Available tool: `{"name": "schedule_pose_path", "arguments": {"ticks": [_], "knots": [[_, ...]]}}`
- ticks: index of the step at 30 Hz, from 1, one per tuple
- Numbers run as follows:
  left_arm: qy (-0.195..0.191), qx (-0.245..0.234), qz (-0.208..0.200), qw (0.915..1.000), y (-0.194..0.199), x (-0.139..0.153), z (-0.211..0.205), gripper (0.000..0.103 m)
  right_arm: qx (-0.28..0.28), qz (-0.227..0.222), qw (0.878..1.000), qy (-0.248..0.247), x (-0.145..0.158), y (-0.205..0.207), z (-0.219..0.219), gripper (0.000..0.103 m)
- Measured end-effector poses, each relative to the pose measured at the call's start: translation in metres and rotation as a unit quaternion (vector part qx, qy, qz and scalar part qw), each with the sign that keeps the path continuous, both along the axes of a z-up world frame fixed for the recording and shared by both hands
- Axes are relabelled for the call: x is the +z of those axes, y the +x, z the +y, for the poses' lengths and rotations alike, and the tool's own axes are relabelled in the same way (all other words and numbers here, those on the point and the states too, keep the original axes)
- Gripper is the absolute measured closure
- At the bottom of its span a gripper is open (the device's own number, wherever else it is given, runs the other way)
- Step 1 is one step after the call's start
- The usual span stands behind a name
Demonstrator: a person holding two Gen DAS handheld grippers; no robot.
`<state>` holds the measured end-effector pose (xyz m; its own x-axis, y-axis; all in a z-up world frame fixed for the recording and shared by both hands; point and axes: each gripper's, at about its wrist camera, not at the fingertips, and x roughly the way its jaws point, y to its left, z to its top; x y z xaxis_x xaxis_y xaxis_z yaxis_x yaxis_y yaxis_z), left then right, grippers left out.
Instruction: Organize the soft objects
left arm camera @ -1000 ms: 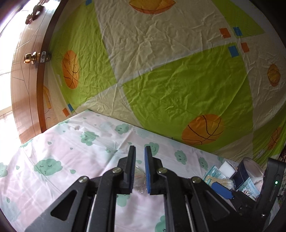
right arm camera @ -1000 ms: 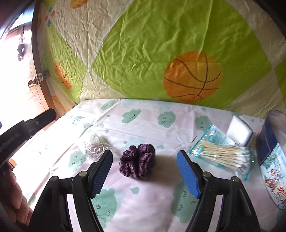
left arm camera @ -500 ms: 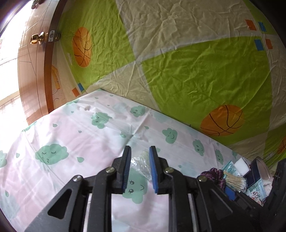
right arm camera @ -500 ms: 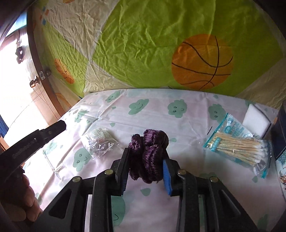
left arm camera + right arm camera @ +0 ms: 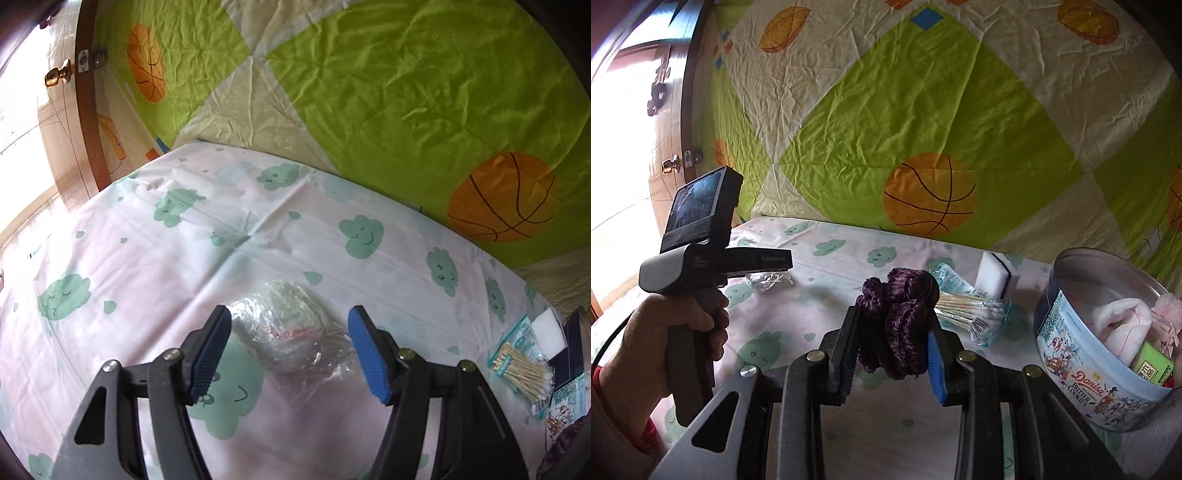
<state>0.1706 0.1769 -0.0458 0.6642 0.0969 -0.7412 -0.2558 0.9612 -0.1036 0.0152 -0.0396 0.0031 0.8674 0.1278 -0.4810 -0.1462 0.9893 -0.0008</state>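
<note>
Right gripper point(image 5: 892, 349): jaws clamped on purple scrunchie point(image 5: 899, 314), lifted off worktop.
Cookie tin point(image 5: 1108, 384): right of these jaws, near.
Left gripper point(image 5: 288, 350): jaws wide, straddling plastic-wrapped bundle point(image 5: 291, 328).

Our left gripper point(image 5: 289, 350) sits at lower centre with fingers spread wide — our right gripper point(image 5: 892, 345), lower centre too, is clamped tight on its load.

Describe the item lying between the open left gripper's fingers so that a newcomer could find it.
On the cloud-print tablecloth, between the left gripper fingers, lies a clear plastic bag holding something whitish. Unlike the cotton swab pack further right, it is crumpled and unprinted.
</note>
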Motion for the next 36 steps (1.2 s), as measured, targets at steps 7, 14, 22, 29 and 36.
{"name": "schedule_pose_path", "arguments": {"ticks": [7, 14, 22, 29, 36], "knots": [[-0.010, 0.007, 0.012, 0.9999, 0.003, -0.005, 0.005, 0.059, -0.003, 0.024, 1.000, 0.020, -0.009, 0.012, -0.003, 0.068], [-0.084, -0.032, -0.071, 0.9934, -0.017, 0.012, 0.014, 0.074, -0.016, -0.006, 0.999, 0.038, -0.004, 0.002, -0.013, 0.068], [0.020, -0.085, -0.195, 0.9770, -0.055, 0.050, -0.035, 0.074, -0.036, -0.068, 0.997, 0.025, 0.016, -0.015, -0.029, 0.068], [0.026, -0.119, -0.206, 0.9711, -0.070, 0.054, -0.066, 0.074, -0.073, -0.081, 0.994, 0.009, 0.015, -0.023, -0.072, 0.068], [-0.009, -0.144, -0.206, 0.9679, -0.090, 0.057, -0.096, 0.074, -0.093, -0.084, 0.992, 0.017, 0.019, -0.029, -0.103, 0.068]]}}
